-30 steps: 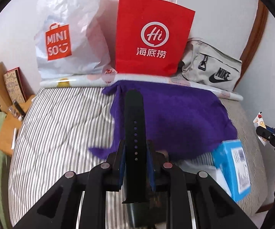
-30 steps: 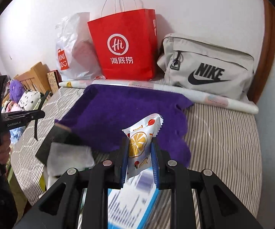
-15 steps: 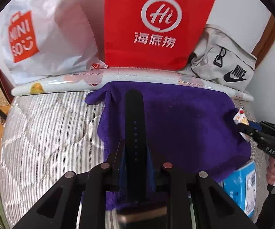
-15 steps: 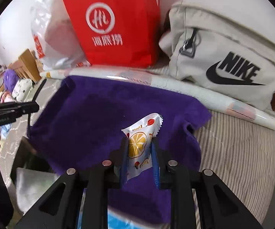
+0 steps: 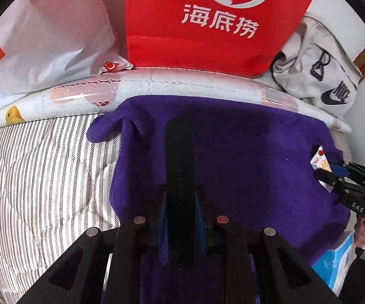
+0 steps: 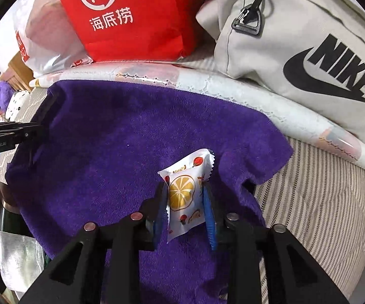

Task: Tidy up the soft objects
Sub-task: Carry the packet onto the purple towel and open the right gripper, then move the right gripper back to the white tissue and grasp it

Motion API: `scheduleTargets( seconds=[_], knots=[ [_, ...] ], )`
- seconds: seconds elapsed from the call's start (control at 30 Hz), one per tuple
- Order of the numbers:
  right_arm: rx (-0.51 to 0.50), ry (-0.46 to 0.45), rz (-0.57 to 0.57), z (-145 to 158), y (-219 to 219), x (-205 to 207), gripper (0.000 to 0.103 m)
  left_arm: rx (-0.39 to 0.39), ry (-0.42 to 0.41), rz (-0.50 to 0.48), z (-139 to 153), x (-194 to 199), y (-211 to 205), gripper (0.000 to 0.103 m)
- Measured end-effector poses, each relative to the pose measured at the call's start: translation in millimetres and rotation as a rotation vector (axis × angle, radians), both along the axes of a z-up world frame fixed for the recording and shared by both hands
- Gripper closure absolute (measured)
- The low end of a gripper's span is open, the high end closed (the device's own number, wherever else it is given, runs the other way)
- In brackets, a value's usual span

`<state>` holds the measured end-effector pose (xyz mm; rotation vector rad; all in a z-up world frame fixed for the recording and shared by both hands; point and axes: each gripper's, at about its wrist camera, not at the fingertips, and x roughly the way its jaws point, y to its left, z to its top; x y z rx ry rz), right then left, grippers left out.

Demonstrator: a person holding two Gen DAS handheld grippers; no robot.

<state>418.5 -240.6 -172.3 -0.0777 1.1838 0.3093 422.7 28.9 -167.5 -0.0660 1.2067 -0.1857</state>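
Left gripper (image 5: 179, 202) pinches a flat black strap (image 5: 178, 152); right gripper (image 6: 185, 207) is opening around a crinkly sachet (image 6: 183, 197) above the fuzzy purple towel (image 6: 121, 147).

Bright even daylight, soft shadows, strong fisheye bending, dark vignetted corners, slight blur

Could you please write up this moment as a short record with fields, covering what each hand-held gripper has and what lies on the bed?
surface: striped bedcover
spread on it: purple towel
left hand-held gripper: shut on black strap, above the towel
right hand-held gripper: jaws opening, snack packet between them, over the towel
behind the towel: rolled patterned sheet, red paper bag, white plastic bag, grey Nike bag
near edge: blue box, partly under the towel
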Motion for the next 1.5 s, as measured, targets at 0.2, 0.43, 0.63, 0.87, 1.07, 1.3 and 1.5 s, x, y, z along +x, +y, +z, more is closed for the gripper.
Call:
scheduleTargets(
  seconds=[0.2,0.43,0.63,0.87,1.07,1.3,1.5],
  knots=[
    [0.008,-0.017,0.048,0,5,-1,0.040,0.039,0.025,-0.002,-5,6,-8,0.067],
    [-0.015,-0.089,0.045,26,8,-20,0.026,0.096,-0.031,-0.004,16,-9,-16,0.046],
    [0.005,-0.140,0.000,61,-1,-55,0.025,0.090,-0.139,0.035,55,-49,-6,0.045],
    [0.016,-0.241,-0.035,100,-9,-133,0.025,0.058,-0.192,0.010,89,-121,3,0.045],
    [0.002,-0.299,-0.030,116,-5,-211,0.031,0.027,-0.188,0.003,91,-183,7,0.045],
    [0.067,-0.292,0.001,111,-1,-285,0.035,0.008,-0.201,-0.002,95,-251,9,0.043],
    [0.109,-0.263,0.020,76,8,-323,0.049,0.014,-0.211,0.021,83,-291,15,0.039]
  ],
)
